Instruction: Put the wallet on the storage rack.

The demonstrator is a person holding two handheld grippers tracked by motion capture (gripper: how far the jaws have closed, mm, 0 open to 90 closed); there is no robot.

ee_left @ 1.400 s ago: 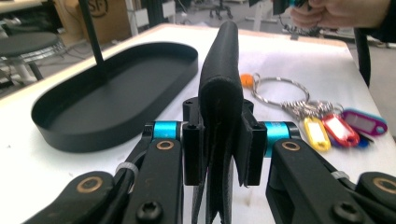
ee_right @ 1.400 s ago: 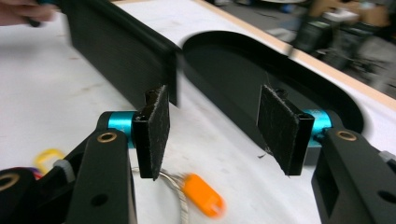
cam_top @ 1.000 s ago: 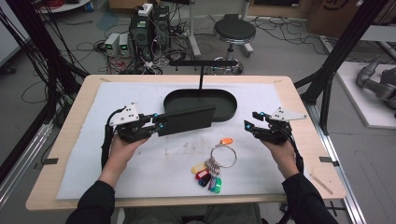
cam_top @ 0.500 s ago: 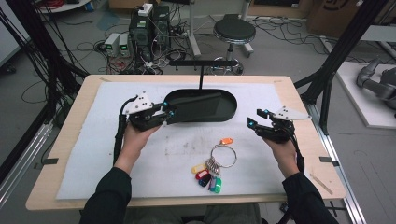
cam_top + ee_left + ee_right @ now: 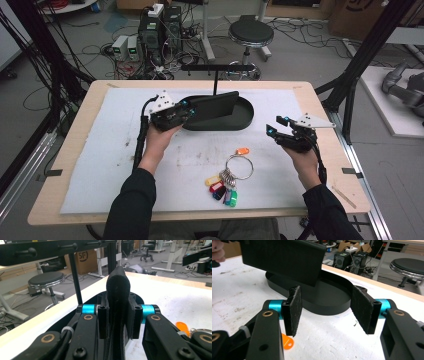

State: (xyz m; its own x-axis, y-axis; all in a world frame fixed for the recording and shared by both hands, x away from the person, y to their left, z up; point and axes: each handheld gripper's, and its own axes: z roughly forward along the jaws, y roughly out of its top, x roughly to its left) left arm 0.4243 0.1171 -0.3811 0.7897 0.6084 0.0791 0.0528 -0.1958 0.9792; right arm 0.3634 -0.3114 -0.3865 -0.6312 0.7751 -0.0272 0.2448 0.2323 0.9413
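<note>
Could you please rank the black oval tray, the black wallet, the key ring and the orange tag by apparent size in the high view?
1. black oval tray
2. black wallet
3. key ring
4. orange tag

"SF" logo on cardboard box (image 5: pixel 84 258) behind table, left gripper view, no other legible txt

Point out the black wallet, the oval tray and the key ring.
black wallet (image 5: pixel 214 106), high view, on its flat side above the tray.
oval tray (image 5: pixel 246 120), high view, on its right rim.
key ring (image 5: pixel 239 167), high view, on the metal loop on the white mat.
</note>
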